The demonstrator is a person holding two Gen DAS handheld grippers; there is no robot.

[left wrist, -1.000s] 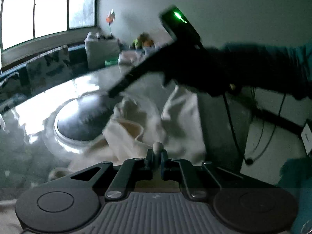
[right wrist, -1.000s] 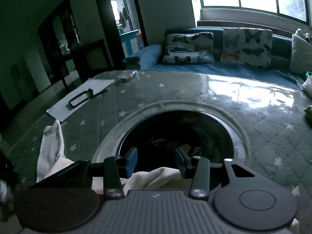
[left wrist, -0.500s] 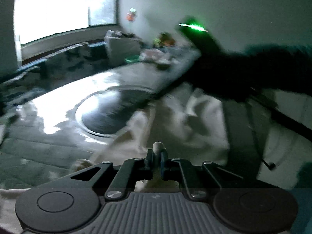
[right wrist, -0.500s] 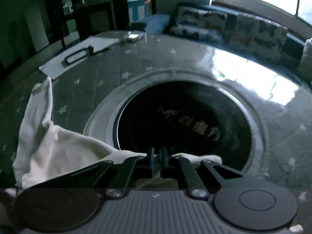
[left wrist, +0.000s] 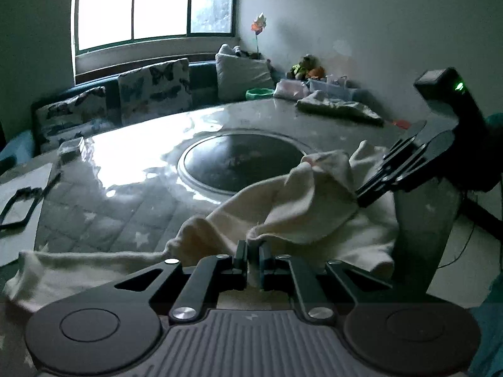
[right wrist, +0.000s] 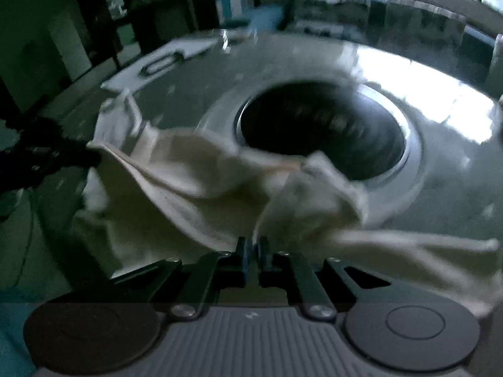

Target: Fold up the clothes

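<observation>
A cream cloth garment [left wrist: 295,207] hangs stretched between my two grippers over the near edge of the grey quilted table [left wrist: 125,194]. My left gripper [left wrist: 254,262] is shut on one edge of it. My right gripper [right wrist: 254,262] is shut on another edge of the garment [right wrist: 188,182]. The right gripper also shows in the left wrist view [left wrist: 361,198], at the right, pinching the cloth. The left gripper shows in the right wrist view [right wrist: 91,157] at the left edge. One sleeve trails left along the table [left wrist: 78,260].
A round dark inset [left wrist: 242,163] sits in the table's middle. A white sheet with a dark frame [left wrist: 19,204] lies at the left. A crumpled cloth [left wrist: 339,108] and boxes lie at the far right. A sofa with cushions [left wrist: 154,88] stands behind.
The right gripper went from open to shut on the garment. Both grippers have lifted it and spread it between them; the left view has swung left.
</observation>
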